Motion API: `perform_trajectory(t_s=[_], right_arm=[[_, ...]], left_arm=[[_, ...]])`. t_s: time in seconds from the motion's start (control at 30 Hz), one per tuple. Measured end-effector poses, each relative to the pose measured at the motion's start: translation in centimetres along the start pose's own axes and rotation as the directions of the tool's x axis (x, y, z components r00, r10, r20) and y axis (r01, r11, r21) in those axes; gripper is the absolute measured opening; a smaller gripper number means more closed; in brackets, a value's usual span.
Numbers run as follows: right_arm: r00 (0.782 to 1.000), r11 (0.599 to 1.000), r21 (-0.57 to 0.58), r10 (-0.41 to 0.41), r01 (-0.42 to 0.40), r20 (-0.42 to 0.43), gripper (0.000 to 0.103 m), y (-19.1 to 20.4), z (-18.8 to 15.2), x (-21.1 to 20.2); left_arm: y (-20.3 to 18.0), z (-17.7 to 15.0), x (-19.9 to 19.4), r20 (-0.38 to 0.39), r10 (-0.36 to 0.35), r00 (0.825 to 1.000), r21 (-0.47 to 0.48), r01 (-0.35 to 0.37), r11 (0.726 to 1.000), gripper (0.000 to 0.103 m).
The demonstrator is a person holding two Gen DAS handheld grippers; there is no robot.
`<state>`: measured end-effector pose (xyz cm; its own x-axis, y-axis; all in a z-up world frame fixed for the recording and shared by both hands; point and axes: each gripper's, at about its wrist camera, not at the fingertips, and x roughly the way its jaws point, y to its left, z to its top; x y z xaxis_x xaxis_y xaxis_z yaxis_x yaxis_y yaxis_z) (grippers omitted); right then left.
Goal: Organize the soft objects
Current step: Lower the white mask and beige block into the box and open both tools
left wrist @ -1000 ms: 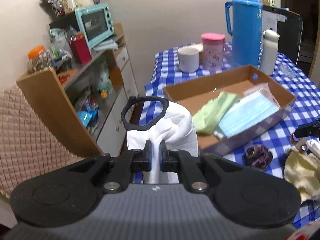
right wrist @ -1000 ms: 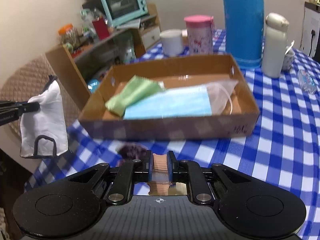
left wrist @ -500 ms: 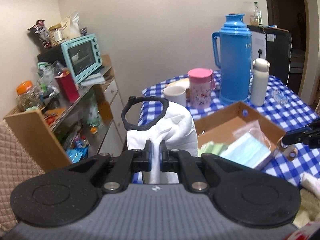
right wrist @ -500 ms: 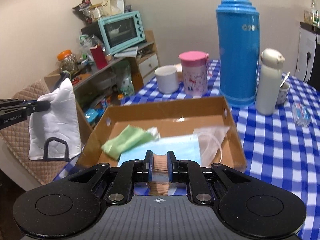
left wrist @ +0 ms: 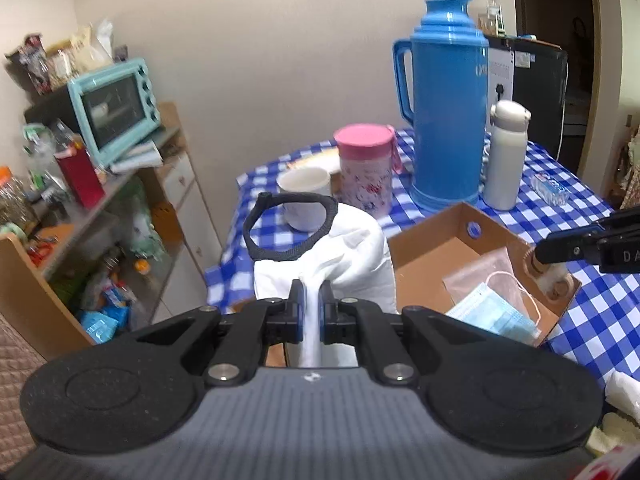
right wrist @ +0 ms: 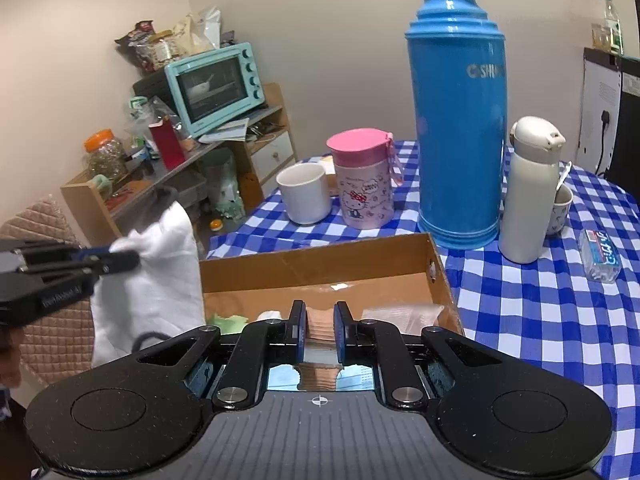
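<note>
My left gripper (left wrist: pixel 310 304) is shut on a white cloth mask with black ear loops (left wrist: pixel 352 256), held up at the left end of the cardboard box (left wrist: pixel 428 264); it also shows in the right wrist view (right wrist: pixel 156 280). My right gripper (right wrist: pixel 320 320) is shut on a tan ribbed pad (right wrist: pixel 320 322) over the box's near side (right wrist: pixel 320 268). In the box lie a blue face mask (left wrist: pixel 496 316), a clear packet (left wrist: pixel 480 276) and a green cloth (right wrist: pixel 228 322).
On the blue checked table (right wrist: pixel 540 300) behind the box stand a blue thermos (right wrist: pixel 456 120), a white bottle (right wrist: pixel 528 192), a pink tumbler (right wrist: pixel 364 180) and a white mug (right wrist: pixel 304 192). A cluttered shelf with a teal oven (right wrist: pixel 216 84) is at left.
Both grippers have risen and moved toward the box, each keeping its hold. The right gripper now hangs over the box; the white mask has come closer to its left end.
</note>
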<state>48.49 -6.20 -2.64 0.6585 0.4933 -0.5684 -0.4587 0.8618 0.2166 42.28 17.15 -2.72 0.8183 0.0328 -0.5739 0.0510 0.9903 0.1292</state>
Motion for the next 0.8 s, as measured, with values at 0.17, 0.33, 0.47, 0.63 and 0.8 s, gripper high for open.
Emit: perform_trajectory(t_s=[0.17, 0.33, 0.47, 0.63, 0.8], right_arm=[[1.000, 1.000, 0.007, -0.013, 0.013, -0.022, 0.015, -0.5, -0.4, 1.2], [0.999, 1.000, 0.015, -0.023, 0.024, -0.040, 0.015, -1.1, -0.7, 2.1], [0.999, 0.999, 0.019, -0.027, 0.027, -0.044, 0.015, -1.3, -0.7, 2.3], [0.999, 0.999, 0.027, -0.023, 0.024, -0.044, 0.015, -1.3, -0.3, 2.8], [0.999, 0.999, 0.049, -0.007, 0.009, -0.037, 0.015, -1.3, 0.1, 3.1]], left_arm=[[-0.3, -0.9, 2.6, -0.066, -0.043, 0.997, -0.029, 0.041, 0.999, 0.007], [-0.3, -1.6, 4.5, -0.127, -0.054, 0.990, -0.047, 0.049, 0.998, 0.007], [0.1, -1.8, 5.3, -0.162, -0.060, 0.985, -0.070, 0.050, 0.996, 0.012], [0.3, -1.7, 5.5, -0.170, -0.057, 0.984, -0.077, 0.044, 0.996, 0.024], [1.1, -1.0, 5.4, -0.165, -0.066, 0.984, -0.105, 0.049, 0.993, 0.037]])
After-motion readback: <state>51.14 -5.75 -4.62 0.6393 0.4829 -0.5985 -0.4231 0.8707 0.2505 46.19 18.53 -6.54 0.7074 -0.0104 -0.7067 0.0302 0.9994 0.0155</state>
